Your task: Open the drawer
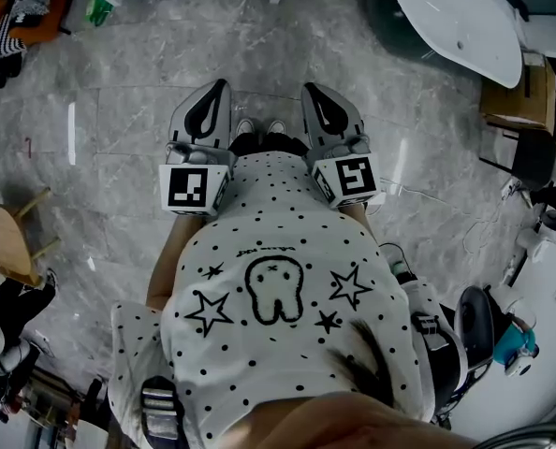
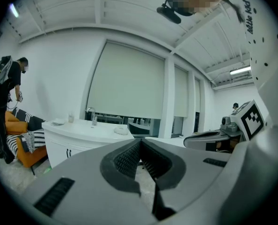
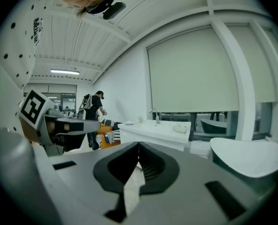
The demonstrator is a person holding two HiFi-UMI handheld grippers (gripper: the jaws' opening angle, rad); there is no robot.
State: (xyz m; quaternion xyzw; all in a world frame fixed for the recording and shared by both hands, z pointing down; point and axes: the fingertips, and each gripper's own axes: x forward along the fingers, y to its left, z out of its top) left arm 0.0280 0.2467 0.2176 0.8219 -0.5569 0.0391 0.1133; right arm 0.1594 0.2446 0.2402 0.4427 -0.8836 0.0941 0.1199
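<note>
**Marble floor, fingers clenched, drawer well off**

Grey marble floor (image 1: 119,148) fills the head view, with the person standing mid-frame and both grippers held out before the chest. The left gripper (image 2: 140,142) has its fingers clenched tip to tip on nothing; the right gripper (image 3: 139,145) is the same, with only floor showing through the gap behind the tips; the two sit near each other but apart.

No drawer is plainly seen. Its likeliest home is the white cabinet (image 2: 69,144) at the lower left of the left gripper view, well apart from both grippers; its tabletop (image 2: 92,128) carries a tap (image 2: 92,114) and small items. Two dark handles (image 2: 68,152) show on its front; whether they serve a drawer or doors I cannot tell.

By my judgement the task has not begun. The front should be rigid and run on slides, neither heavy nor fragile, with some first resistance. The place to grip is a handle: fingers released, closed across the bar, then a straight level pull; a thin smooth bar may slip if caught only by the tips.
</note>
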